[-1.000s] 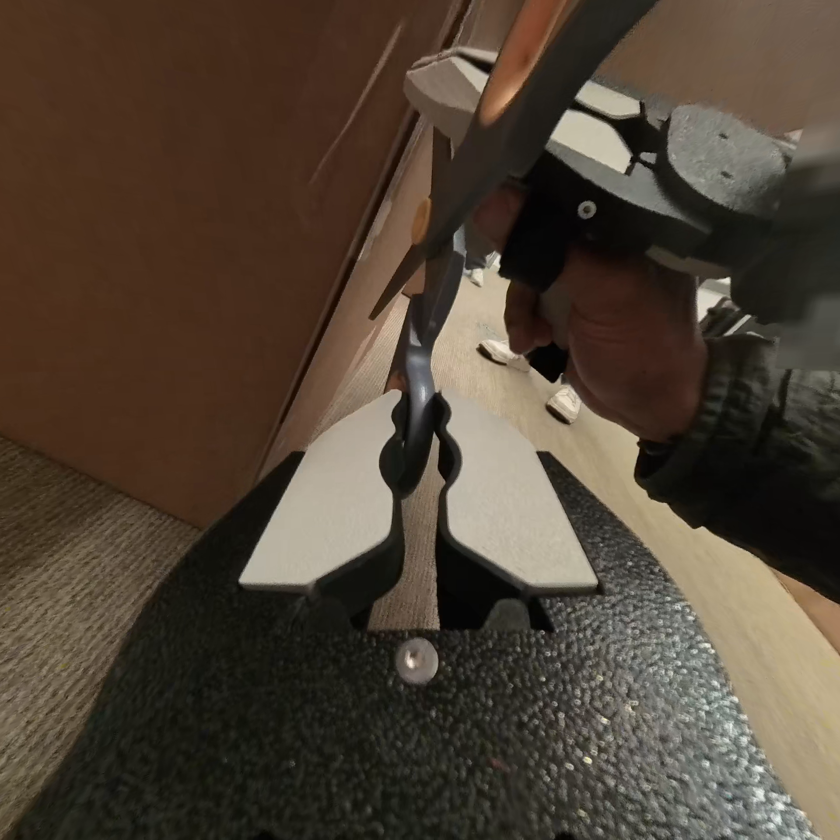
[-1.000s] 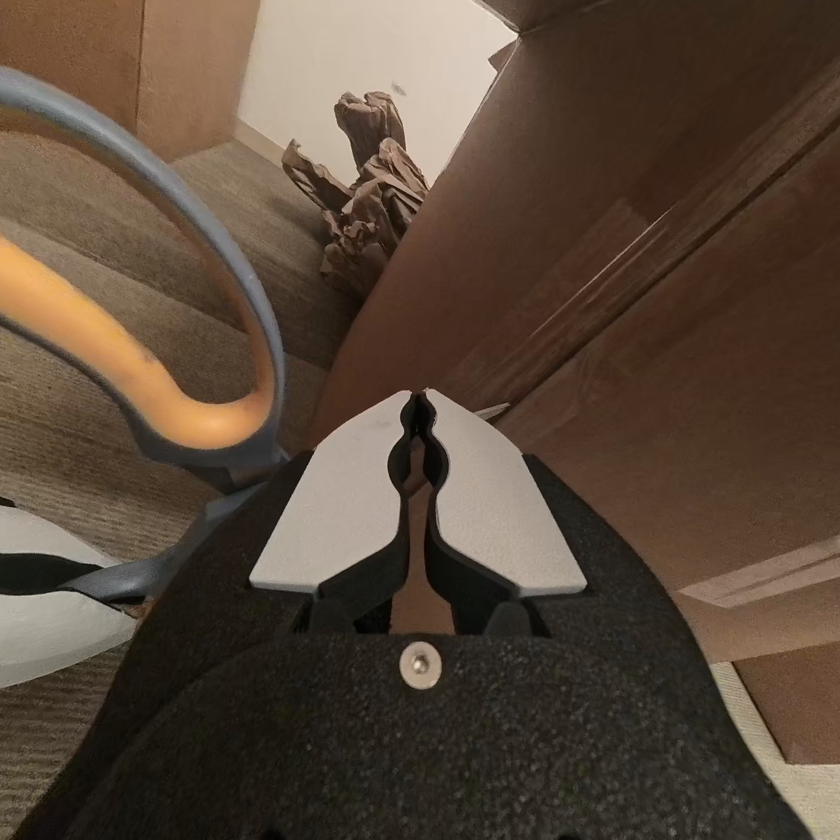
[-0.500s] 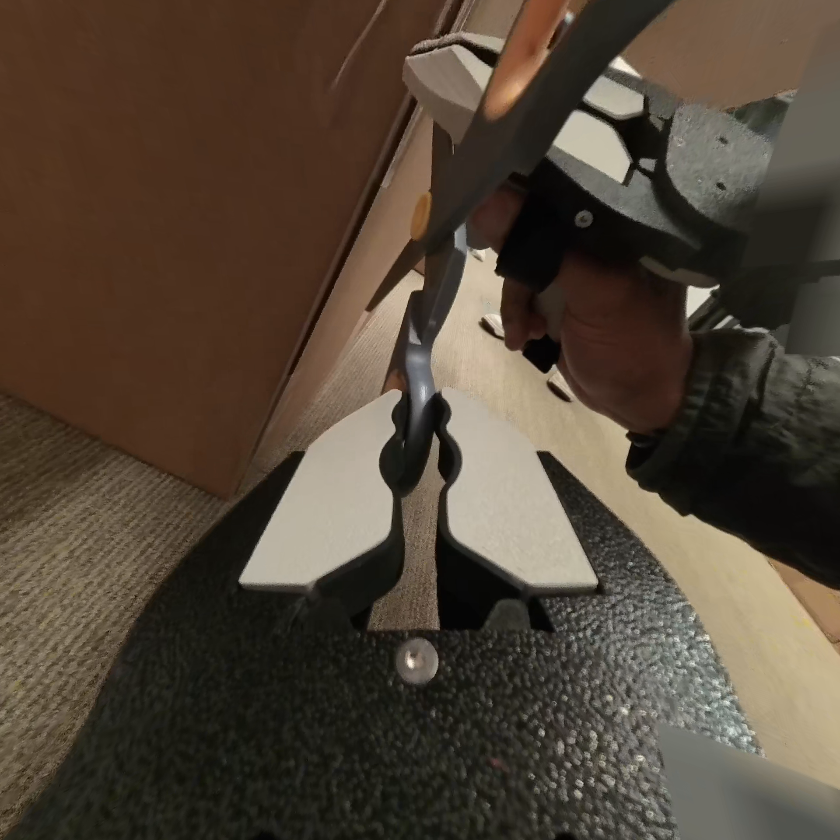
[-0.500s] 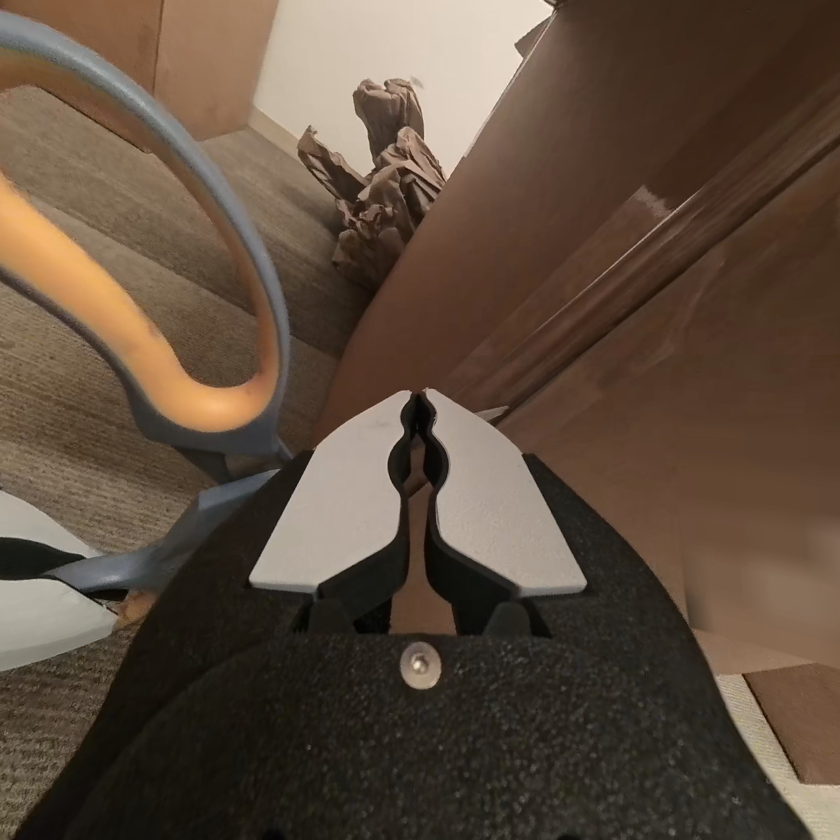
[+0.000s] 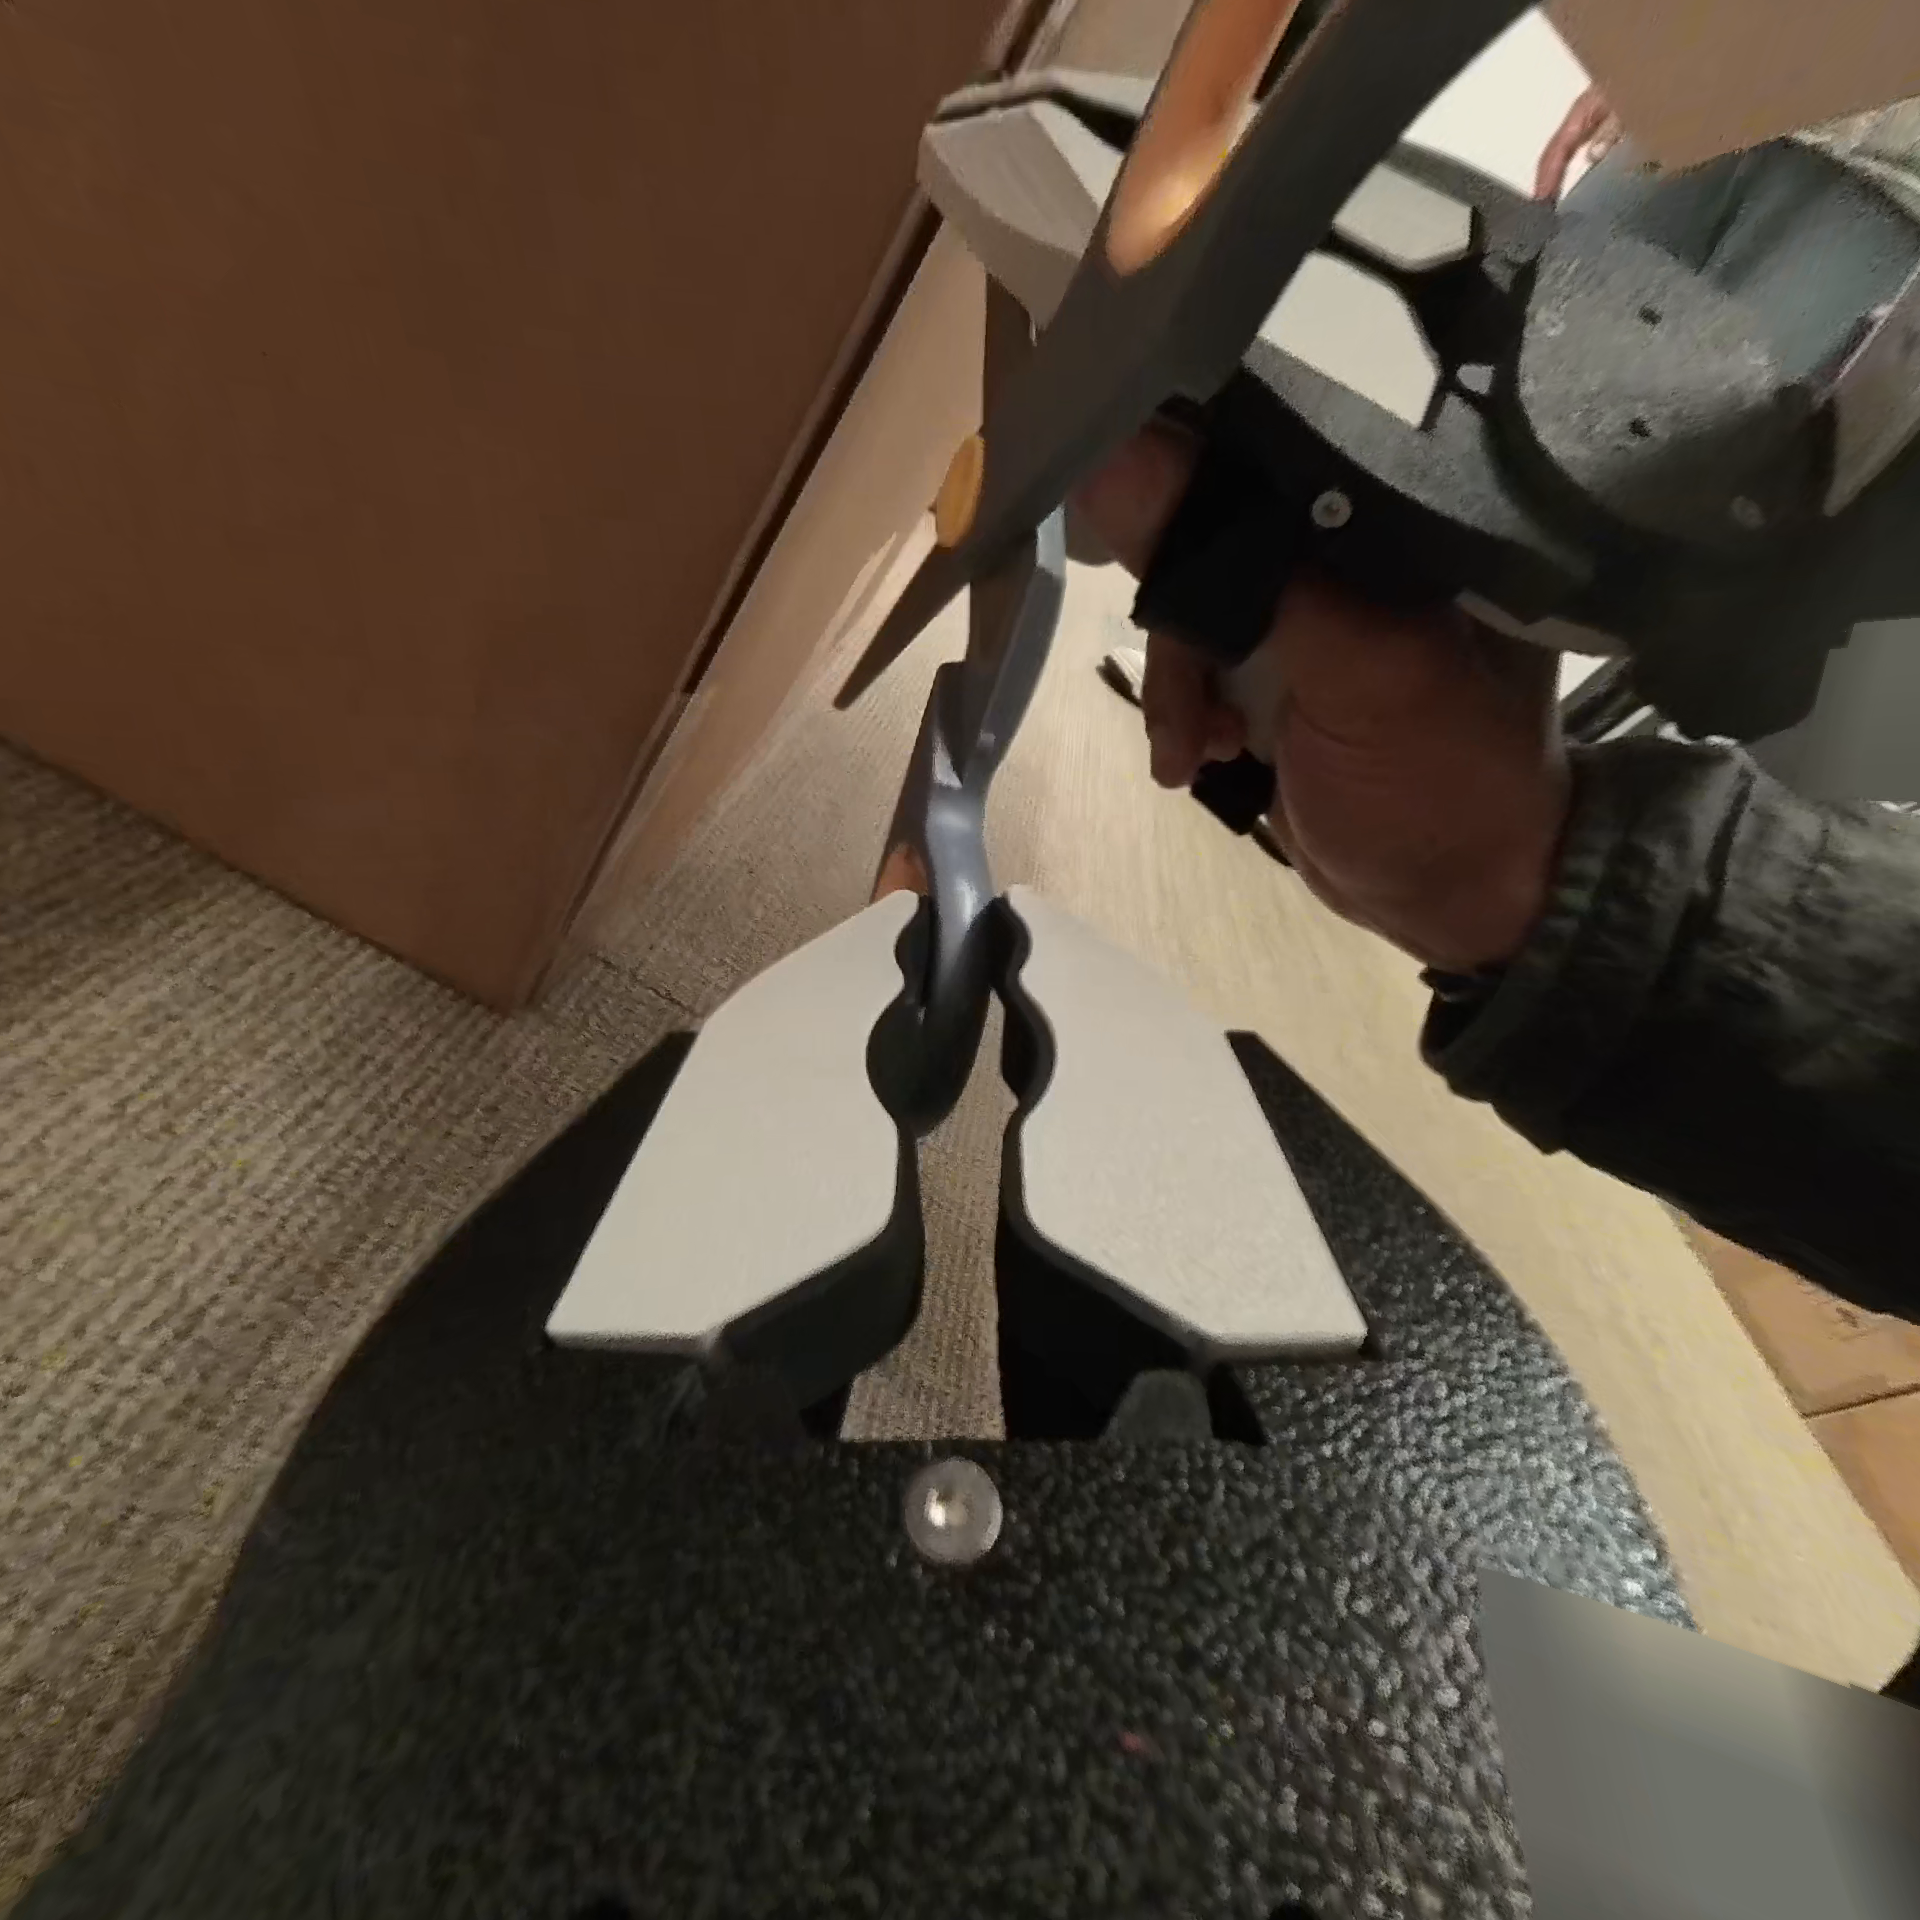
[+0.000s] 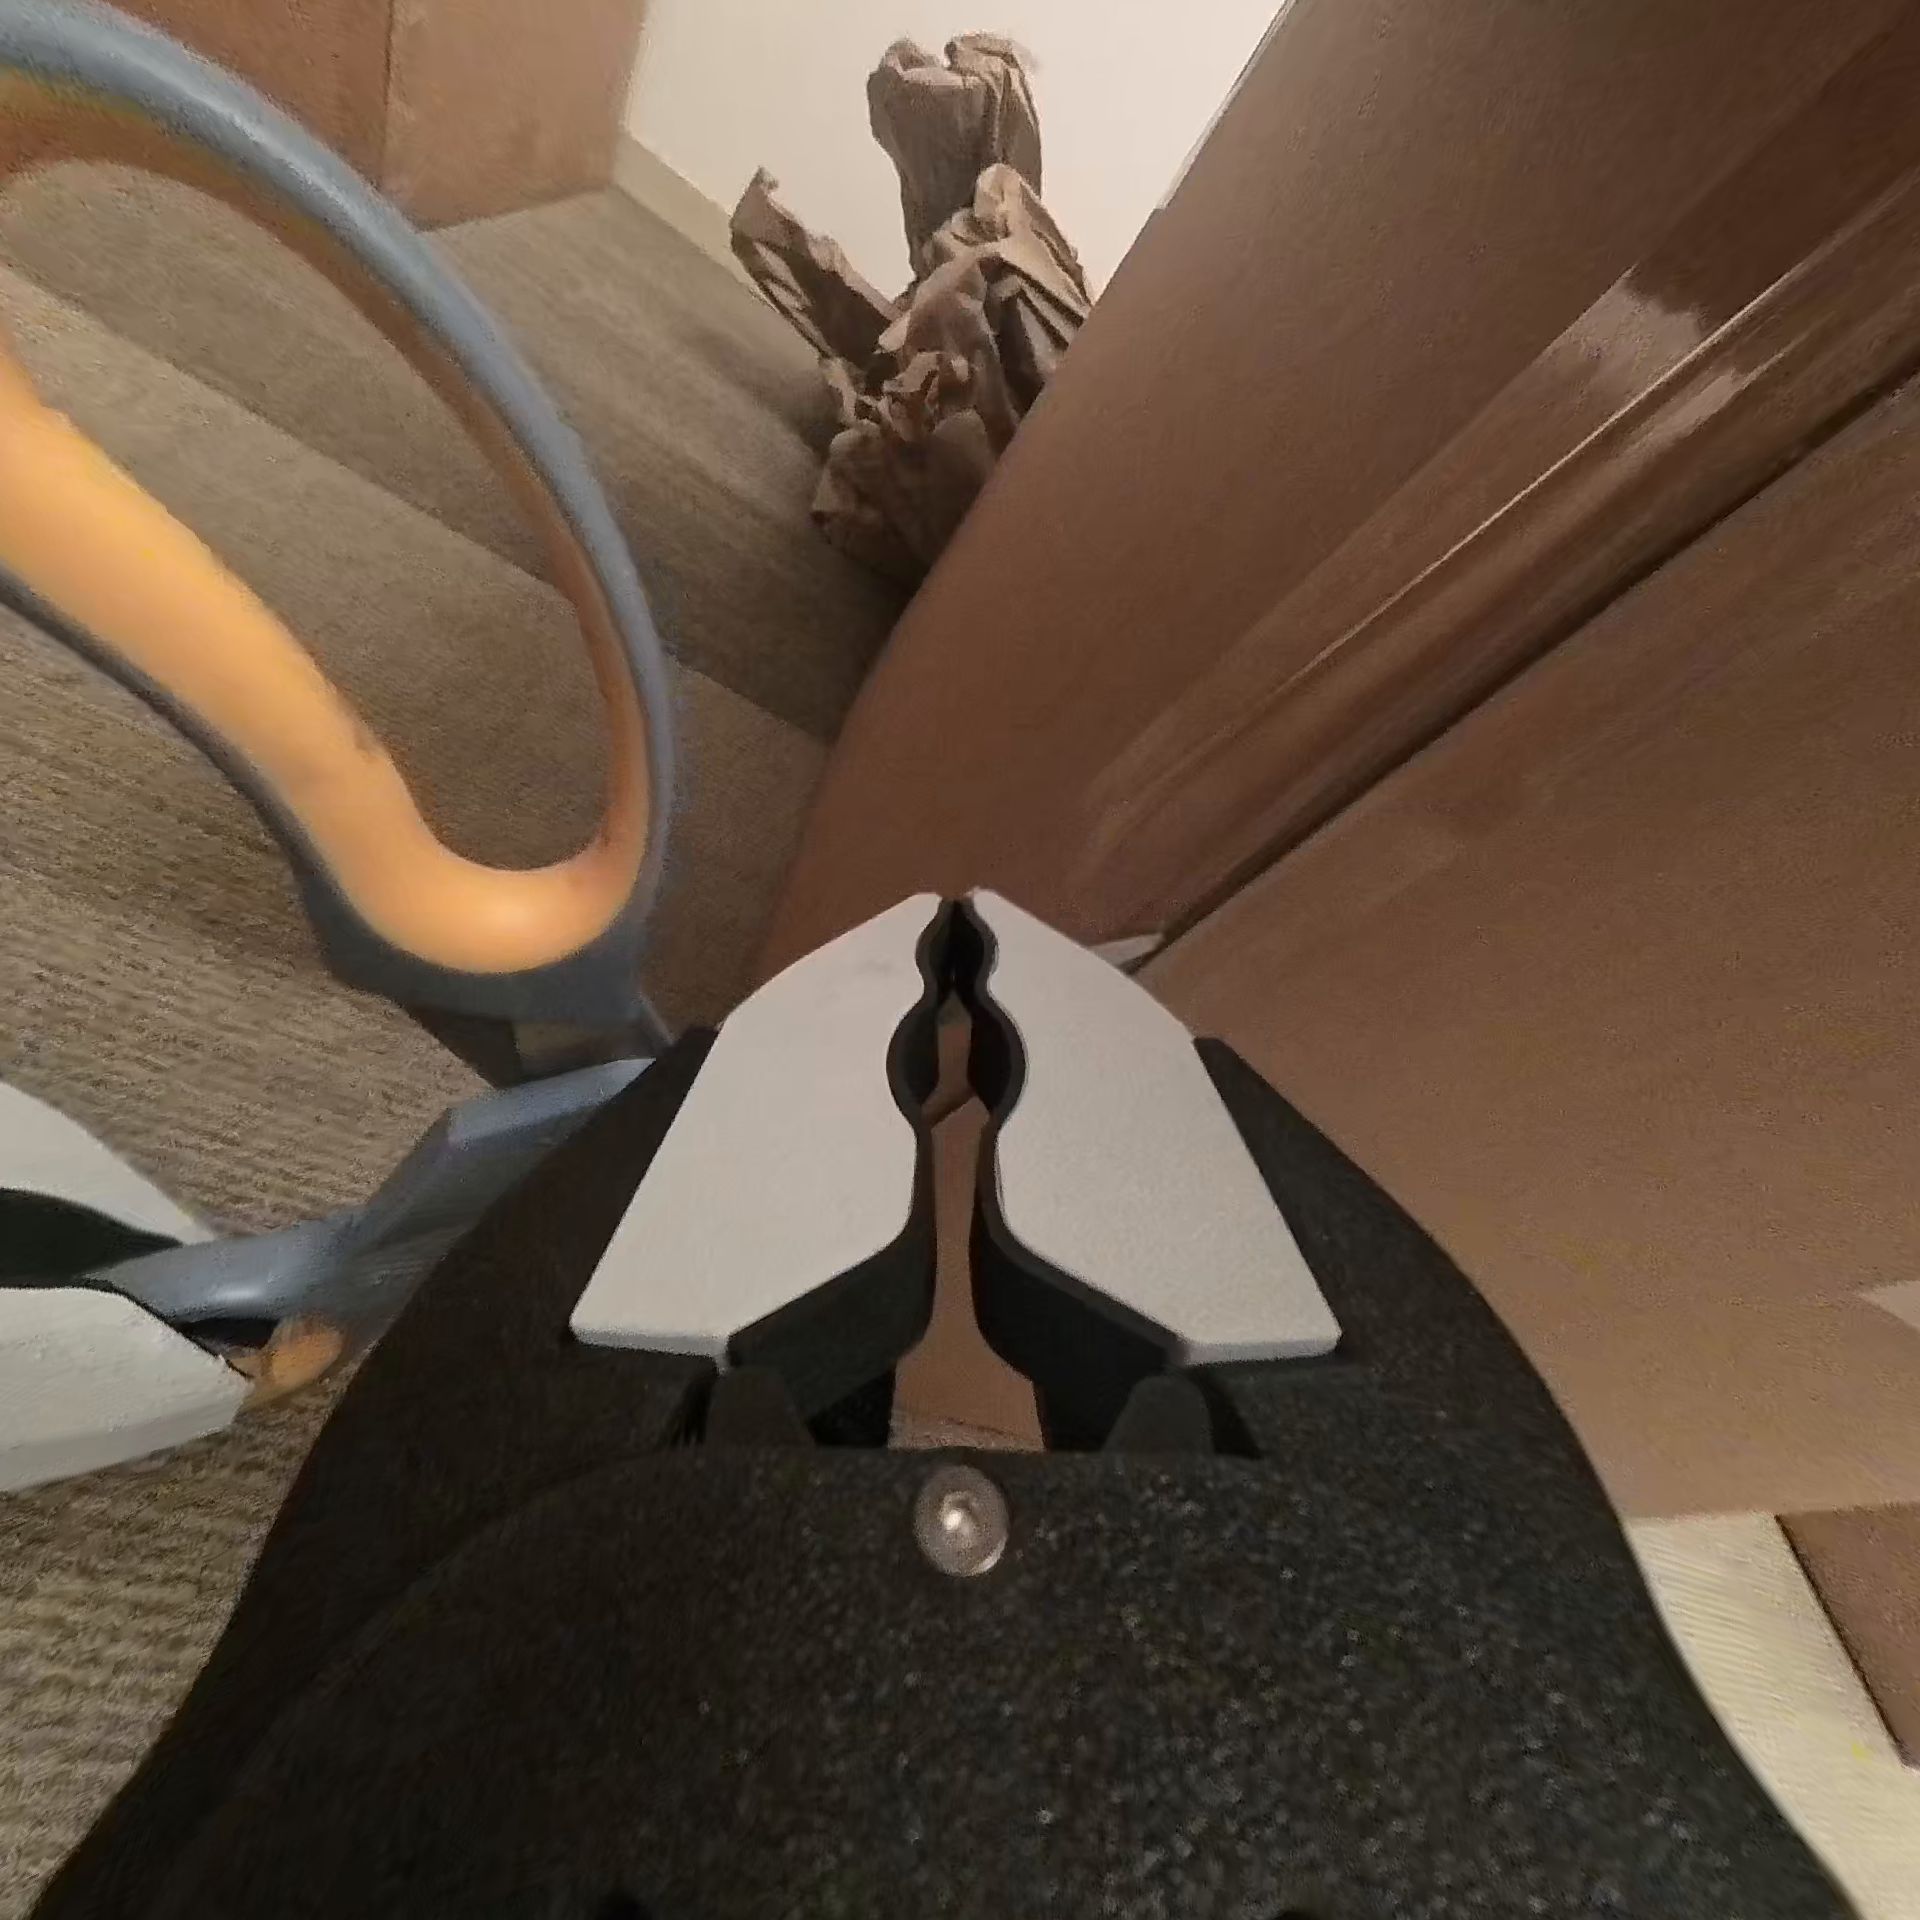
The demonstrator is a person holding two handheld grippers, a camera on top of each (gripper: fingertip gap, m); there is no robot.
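Note:
My left gripper (image 5: 961, 914) is shut on the lower grey handle of a pair of grey-and-orange scissors (image 5: 997, 644). The blades are parted and point down-left toward a large cardboard box (image 5: 416, 416). My right gripper (image 6: 951, 914) is shut, and I see nothing between its fingers. The scissors' big loop handle (image 6: 623, 644) lies against its left side. In the left wrist view the right gripper (image 5: 977, 156) is at the top, held by a hand (image 5: 1382, 758). The left gripper (image 6: 156, 1288) shows at the lower left of the right wrist view.
The box's taped brown flaps (image 6: 1455, 831) fill the right of the right wrist view, close ahead. Crumpled brown paper (image 6: 935, 312) lies beyond on the beige carpet (image 5: 208, 1039), near a white wall. A second box (image 6: 468, 94) stands at the far left. One gripper's finger ends stand about 12 centimetres off the other's.
Both grippers and the scissors have shifted together relative to the box; its corner has slid left in the left wrist view. Both grips are unchanged.

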